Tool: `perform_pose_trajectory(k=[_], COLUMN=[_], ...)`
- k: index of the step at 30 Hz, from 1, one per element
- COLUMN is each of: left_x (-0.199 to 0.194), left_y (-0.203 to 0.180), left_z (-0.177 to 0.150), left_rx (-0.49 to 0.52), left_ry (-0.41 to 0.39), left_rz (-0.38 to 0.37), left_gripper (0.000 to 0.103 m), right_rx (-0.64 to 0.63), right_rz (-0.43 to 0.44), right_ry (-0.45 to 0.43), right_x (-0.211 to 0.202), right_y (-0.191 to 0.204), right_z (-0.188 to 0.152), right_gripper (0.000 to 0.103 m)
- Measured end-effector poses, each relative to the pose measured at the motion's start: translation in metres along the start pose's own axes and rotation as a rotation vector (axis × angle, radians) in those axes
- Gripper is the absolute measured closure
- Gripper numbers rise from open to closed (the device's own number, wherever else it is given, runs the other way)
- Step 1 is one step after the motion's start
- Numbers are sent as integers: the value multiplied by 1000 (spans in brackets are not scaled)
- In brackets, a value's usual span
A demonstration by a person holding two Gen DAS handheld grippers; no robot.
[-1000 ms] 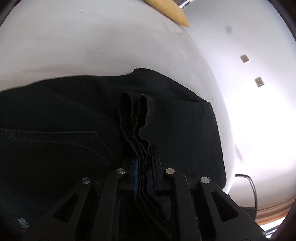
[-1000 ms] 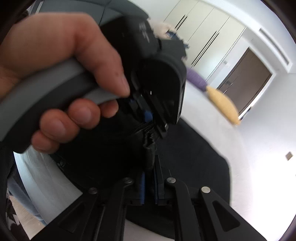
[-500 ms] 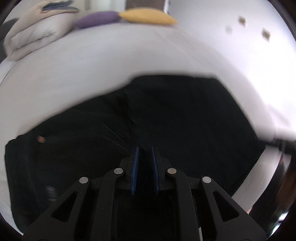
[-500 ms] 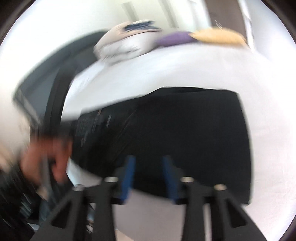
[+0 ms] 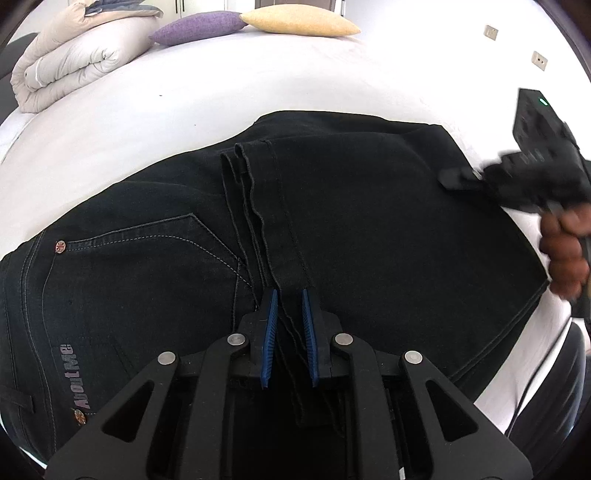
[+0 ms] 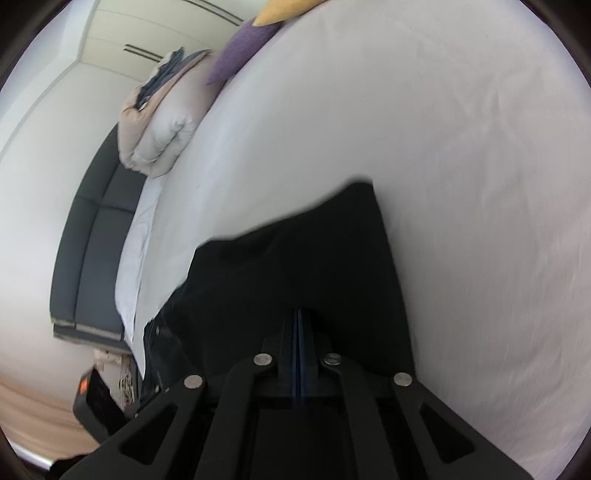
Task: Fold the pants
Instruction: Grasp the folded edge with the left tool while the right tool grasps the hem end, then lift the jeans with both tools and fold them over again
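Note:
Black pants (image 5: 369, 240) lie folded on the white bed (image 5: 258, 85), back pocket and waistband at the left. The stacked leg hems (image 5: 255, 206) run across the seat and pass between the blue pads of my left gripper (image 5: 289, 293), which is shut on them with a narrow gap. My right gripper (image 5: 454, 180), held by a hand (image 5: 565, 251), hovers over the pants' right edge. In the right wrist view its pads (image 6: 298, 314) are pressed together with nothing between them, above the black cloth (image 6: 295, 266).
A rolled beige duvet (image 5: 74, 66), a purple cushion (image 5: 199, 27) and a yellow cushion (image 5: 299, 22) sit at the far end of the bed. A dark upholstered panel (image 6: 96, 240) runs along the bed's side. White sheet (image 6: 461, 184) stretches beyond the pants.
The right gripper let go of the hems beside the left gripper, swung out to the pants' right edge, rolled, and shut. The left gripper drew back, and the hems now lie flat across the seat.

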State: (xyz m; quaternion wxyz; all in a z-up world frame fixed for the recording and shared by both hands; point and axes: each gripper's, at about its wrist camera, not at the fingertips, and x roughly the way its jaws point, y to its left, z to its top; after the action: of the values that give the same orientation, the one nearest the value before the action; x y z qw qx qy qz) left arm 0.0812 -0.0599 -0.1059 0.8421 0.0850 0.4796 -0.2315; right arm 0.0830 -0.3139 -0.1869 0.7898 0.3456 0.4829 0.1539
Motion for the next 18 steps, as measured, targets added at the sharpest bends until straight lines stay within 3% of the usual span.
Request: perform_pose_trajectory(k=[6, 9, 15, 18], left_x=[-3, 3, -5, -13], left_y=[-6, 10, 25, 40], left_z=[-10, -16, -20, -26], left_rx=[-11, -16, -47, -114], left_ry=[-12, -15, -31, -52], left_rz=[-6, -9, -46, -112], left_gripper=[89, 89, 89, 89], right_rx=[0, -11, 10, 23], right_rz=[37, -1, -69, -63], right_ry=[34, 11, 0, -28], right_x=[-20, -40, -45, -41], right_y=[-1, 5, 10, 0], right_z=[-61, -94, -110, -109], right_gripper=[103, 103, 103, 103])
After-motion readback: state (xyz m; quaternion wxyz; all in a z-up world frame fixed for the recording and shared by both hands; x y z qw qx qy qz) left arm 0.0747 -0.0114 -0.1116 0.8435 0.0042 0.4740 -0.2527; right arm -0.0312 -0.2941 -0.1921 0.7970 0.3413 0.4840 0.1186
